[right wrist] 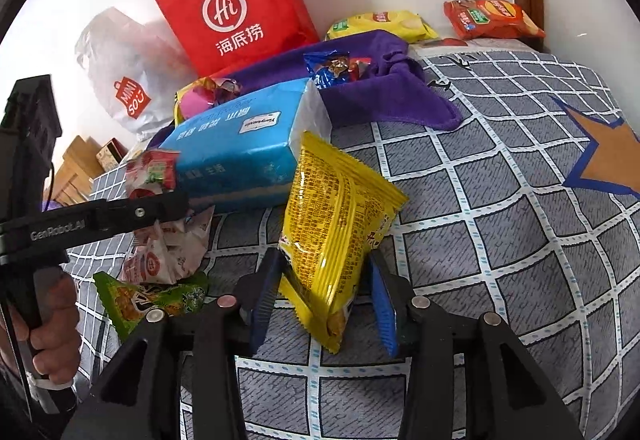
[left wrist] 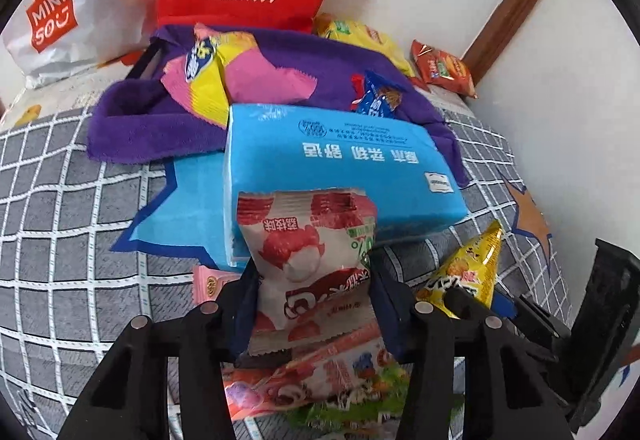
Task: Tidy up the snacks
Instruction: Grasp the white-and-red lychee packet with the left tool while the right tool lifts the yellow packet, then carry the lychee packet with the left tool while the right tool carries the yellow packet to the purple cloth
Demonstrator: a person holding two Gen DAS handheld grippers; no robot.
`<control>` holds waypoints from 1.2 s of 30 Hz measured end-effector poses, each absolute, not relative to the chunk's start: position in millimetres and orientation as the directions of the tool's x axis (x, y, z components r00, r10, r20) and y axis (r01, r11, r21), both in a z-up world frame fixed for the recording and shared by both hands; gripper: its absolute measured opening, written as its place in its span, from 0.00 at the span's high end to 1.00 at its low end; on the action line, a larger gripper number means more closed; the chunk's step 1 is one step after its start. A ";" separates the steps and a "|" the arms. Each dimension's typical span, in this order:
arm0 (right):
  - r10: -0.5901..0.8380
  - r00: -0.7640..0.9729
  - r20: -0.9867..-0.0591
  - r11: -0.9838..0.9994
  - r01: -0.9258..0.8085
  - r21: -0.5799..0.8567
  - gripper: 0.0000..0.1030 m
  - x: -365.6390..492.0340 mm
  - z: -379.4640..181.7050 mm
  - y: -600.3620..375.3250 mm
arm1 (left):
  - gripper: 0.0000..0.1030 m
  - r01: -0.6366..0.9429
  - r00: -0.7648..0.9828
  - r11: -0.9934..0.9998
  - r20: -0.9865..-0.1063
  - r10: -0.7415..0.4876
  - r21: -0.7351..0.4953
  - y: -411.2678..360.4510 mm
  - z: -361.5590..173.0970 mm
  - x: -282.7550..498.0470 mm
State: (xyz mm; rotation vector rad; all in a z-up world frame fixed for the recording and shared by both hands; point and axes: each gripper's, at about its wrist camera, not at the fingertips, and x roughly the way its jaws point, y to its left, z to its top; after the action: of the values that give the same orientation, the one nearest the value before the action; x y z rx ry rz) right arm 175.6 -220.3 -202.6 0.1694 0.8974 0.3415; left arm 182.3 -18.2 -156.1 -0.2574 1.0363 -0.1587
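The left claw point(left wrist: 312, 304) is clenched on a red-and-white snack packet point(left wrist: 308, 252), and the right claw point(right wrist: 324, 296) grips a yellow snack bag point(right wrist: 336, 216), both lifted just above the bed point(right wrist: 500, 240). This looks like mid-carry; next each needs placing, likely toward the purple cloth point(left wrist: 152, 120). The blue tissue pack point(left wrist: 340, 168) lies between, blocking the way.

1. A bed sheet point(right wrist: 500, 208) of grey squares with white grid lines, printed with orange and blue stars, is spread as the carrying surface.
2. A purple towel point(right wrist: 384, 96) is laid at the far middle, a blue tissue pack point(right wrist: 240, 152) just nearer.
3. An orange-red chip bag point(right wrist: 492, 18) and a yellow chip bag point(right wrist: 384, 24) are seen far right.
4. A red paper bag point(right wrist: 236, 8) and a white plastic bag point(right wrist: 124, 80) are stood far left.
5. A green snack packet point(right wrist: 152, 300) is laid near left.
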 end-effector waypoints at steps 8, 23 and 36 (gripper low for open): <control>0.294 0.633 -0.716 0.956 -0.194 0.221 0.62 153.7 -180.5 -212.4 | 0.53 0.031 0.548 0.959 -0.797 -0.253 -0.283 2.3 -125.3 156.8; 0.247 0.711 -0.659 0.966 -0.124 0.229 0.62 111.9 -124.2 -185.2 | 0.53 0.103 0.558 0.938 -0.762 -0.329 -0.330 34.8 -106.7 129.3; 0.214 0.735 -0.643 0.964 -0.051 0.262 0.62 115.4 -107.3 -166.2 | 0.53 0.191 0.530 0.925 -0.759 -0.378 -0.327 49.1 -102.5 133.9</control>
State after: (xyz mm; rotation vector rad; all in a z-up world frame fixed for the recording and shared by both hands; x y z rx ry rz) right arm 115.4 -166.2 -107.3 0.2345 0.7319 0.1472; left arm 133.9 49.1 -102.5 -0.2140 0.9552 -0.3426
